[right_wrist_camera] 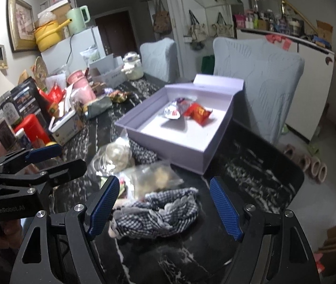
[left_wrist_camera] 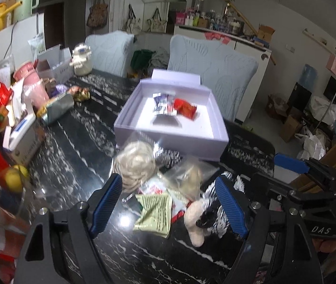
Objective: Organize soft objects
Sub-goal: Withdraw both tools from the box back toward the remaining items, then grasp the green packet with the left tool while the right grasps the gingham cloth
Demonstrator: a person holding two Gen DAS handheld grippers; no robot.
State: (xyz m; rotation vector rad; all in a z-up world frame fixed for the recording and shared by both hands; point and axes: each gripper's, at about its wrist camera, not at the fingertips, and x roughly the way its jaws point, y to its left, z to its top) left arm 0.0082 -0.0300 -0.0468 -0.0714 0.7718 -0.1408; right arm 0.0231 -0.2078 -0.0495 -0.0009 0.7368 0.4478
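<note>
Lilac box [left_wrist_camera: 168,139], red packet [left_wrist_camera: 185,108], black-and-white checked cloth [right_wrist_camera: 158,210], white-veined black table [left_wrist_camera: 78,146].

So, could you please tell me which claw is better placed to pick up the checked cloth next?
The right claw: its open jaws already frame the checked cloth lying on the table. The left claw sits over the green packet and plush toy instead.

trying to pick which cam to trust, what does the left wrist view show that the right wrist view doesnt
Only the left wrist view: a green snack packet and a cream plush toy between the open left gripper.

Only the right wrist view: pink slippers on the floor and a framed picture on the wall.

Both: the lavender box holding a red packet and a silver one, plus the checked cloth under the open right gripper.
</note>
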